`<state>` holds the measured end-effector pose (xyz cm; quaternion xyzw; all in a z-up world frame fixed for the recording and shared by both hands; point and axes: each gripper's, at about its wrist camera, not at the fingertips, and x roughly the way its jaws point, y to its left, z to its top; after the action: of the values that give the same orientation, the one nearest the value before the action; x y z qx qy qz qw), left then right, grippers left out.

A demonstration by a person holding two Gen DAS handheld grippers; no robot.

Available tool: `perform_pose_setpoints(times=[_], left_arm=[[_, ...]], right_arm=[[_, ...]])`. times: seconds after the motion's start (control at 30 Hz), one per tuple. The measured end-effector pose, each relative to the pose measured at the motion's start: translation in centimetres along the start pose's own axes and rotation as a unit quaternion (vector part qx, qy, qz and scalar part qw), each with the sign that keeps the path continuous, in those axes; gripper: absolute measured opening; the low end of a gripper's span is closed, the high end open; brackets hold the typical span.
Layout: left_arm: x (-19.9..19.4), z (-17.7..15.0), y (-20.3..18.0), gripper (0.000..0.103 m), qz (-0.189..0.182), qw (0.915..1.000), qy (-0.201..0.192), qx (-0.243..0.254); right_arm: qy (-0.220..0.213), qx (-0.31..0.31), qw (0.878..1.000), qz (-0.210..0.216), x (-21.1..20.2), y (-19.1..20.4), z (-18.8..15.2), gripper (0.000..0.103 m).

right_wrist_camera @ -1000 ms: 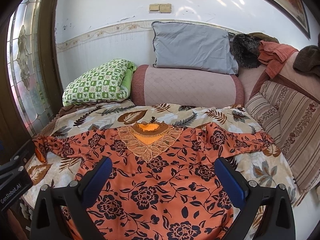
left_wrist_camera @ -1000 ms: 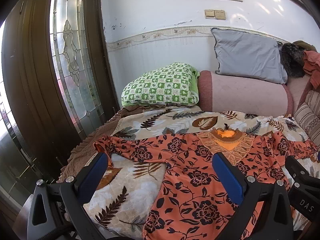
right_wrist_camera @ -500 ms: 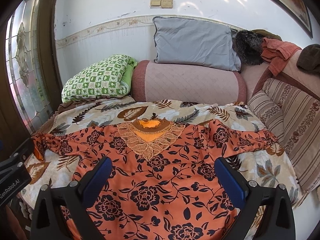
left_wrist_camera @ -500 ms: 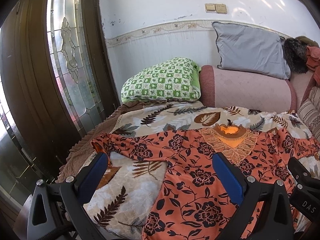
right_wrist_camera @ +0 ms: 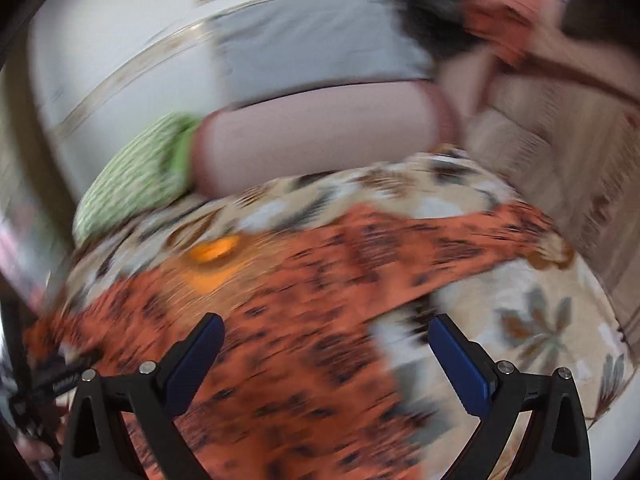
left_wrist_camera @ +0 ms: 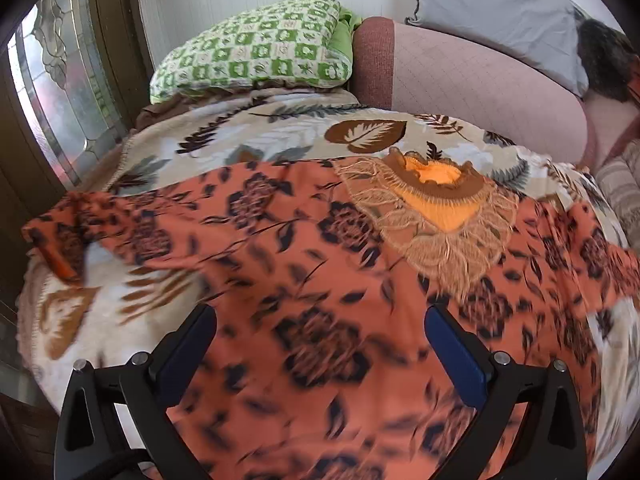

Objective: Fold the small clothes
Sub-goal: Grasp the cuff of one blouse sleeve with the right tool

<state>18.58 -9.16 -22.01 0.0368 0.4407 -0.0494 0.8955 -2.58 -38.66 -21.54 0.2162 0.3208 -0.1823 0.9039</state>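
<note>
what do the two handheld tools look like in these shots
Both look alike. The left tool has a black plastic frame with angular cut-outs, silver screw heads near the finger bases, and two flat fingers with dark blue pads. The right tool has the same black frame, silver screws and blue-padded fingers. No readable markings on either frame.

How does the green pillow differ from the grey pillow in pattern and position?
The green pillow has a checked green-and-white pattern; the grey pillow is plain. The green pillow lies low at the blanket's edge; the grey pillow sits higher, on the pink bolster. Both are soft and rectangular.
</note>
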Motion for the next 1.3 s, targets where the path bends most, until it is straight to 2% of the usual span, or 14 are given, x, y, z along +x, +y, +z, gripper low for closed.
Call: perform_pose_setpoints(times=[0.1,0.2,0.3,0.43,0.47,0.53,0.67,0.7,0.73,0.8,0.83,0.93,1.07,1.3], left_arm=[[1.8,0.8,-1.6,0.103,0.007,0.9999,-0.015,0.0],[3.1,0.7,-2.6,0.103,0.012,0.9994,-0.029,0.015],[4.9,0.6,-3.0,0.103,0.019,0.9984,-0.031,0.043],[6.2,0.9,-3.1,0.103,0.039,0.9964,-0.044,0.061],[6.4,1.0,-3.2,0.103,0.039,0.9963,-0.047,0.061],[6.7,1.2,-3.4,0.103,0.041,0.9958,-0.052,0.064],[7.6,1.3,-3.9,0.103,0.052,0.9947,-0.05,0.073],[7.8,1.3,-4.1,0.103,0.053,0.9947,-0.048,0.074],[8.1,1.3,-4.2,0.103,0.054,0.9947,-0.045,0.075],[8.2,1.2,-4.2,0.103,0.057,0.9945,-0.044,0.076],[8.2,1.2,-4.2,0.103,0.058,0.9944,-0.045,0.076],[7.5,1.6,-3.5,0.103,0.062,0.9946,-0.054,0.063],[5.5,2.5,-1.5,0.103,0.061,0.9949,-0.074,0.03],[2.5,3.5,3.7,0.103,0.104,0.9876,-0.116,-0.02]], right_arm=[[-0.007,0.091,0.996,-0.005,2.5,-9.2,2.8,0.103],[-0.002,0.181,0.983,0.01,5.1,-17.5,5.0,0.103],[-0.008,0.304,0.951,0.048,7.2,-24.9,5.9,0.102],[-0.034,0.445,0.892,0.08,11.0,-31.5,6.2,0.084],[-0.037,0.465,0.881,0.082,11.9,-32.5,6.4,0.081],[-0.037,0.481,0.873,0.072,13.5,-33.6,7.0,0.072],[-0.054,0.481,0.874,0.045,15.5,-34.5,9.7,0.059],[-0.047,0.471,0.88,0.033,16.0,-34.2,10.6,0.048],[-0.038,0.448,0.893,0.013,16.7,-33.6,12.0,0.029],[-0.034,0.431,0.902,-0.007,17.5,-33.4,13.5,0.012],[-0.039,0.43,0.902,-0.005,17.3,-32.6,14.1,0.009],[-0.071,0.406,0.911,0.003,15.7,-30.6,16.1,0.007],[-0.103,0.372,0.92,0.061,11.9,-24.9,20.1,0.007],[-0.141,0.261,0.936,0.188,3.8,-8.5,24.7,0.007]])
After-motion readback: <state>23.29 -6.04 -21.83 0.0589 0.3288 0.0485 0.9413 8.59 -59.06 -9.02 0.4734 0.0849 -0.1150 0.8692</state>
